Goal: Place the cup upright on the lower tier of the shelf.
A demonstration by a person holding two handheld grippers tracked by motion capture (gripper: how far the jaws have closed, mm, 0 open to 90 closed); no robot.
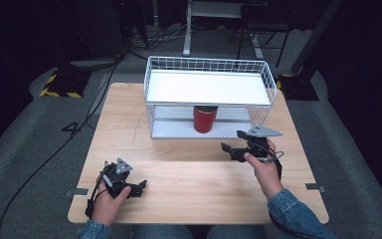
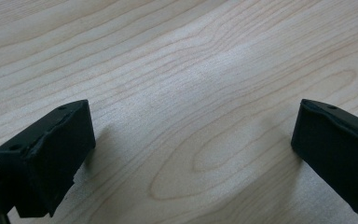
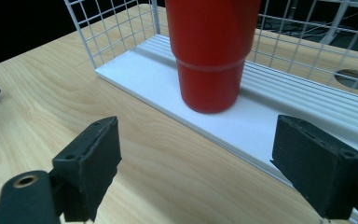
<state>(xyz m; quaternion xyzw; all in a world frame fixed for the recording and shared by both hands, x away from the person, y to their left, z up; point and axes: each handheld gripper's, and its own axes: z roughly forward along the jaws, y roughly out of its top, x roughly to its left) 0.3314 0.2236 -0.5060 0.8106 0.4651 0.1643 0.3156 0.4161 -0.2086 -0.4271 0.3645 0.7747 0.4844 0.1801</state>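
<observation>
Jaws of my right gripper (image 3: 196, 163) stand wide, squared toward the red cup (image 3: 212, 51) on the rack's lower shelf (image 3: 261, 121), presumably for grasping; left gripper (image 2: 191, 154) idles wide over bare counter (image 2: 177, 60).

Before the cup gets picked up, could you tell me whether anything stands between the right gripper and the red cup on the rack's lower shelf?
Nothing visible does. The right gripper, jaws open, faces the red cup across bare table and the lower shelf's open front edge. The top shelf sits overhead, not in the path.
</observation>
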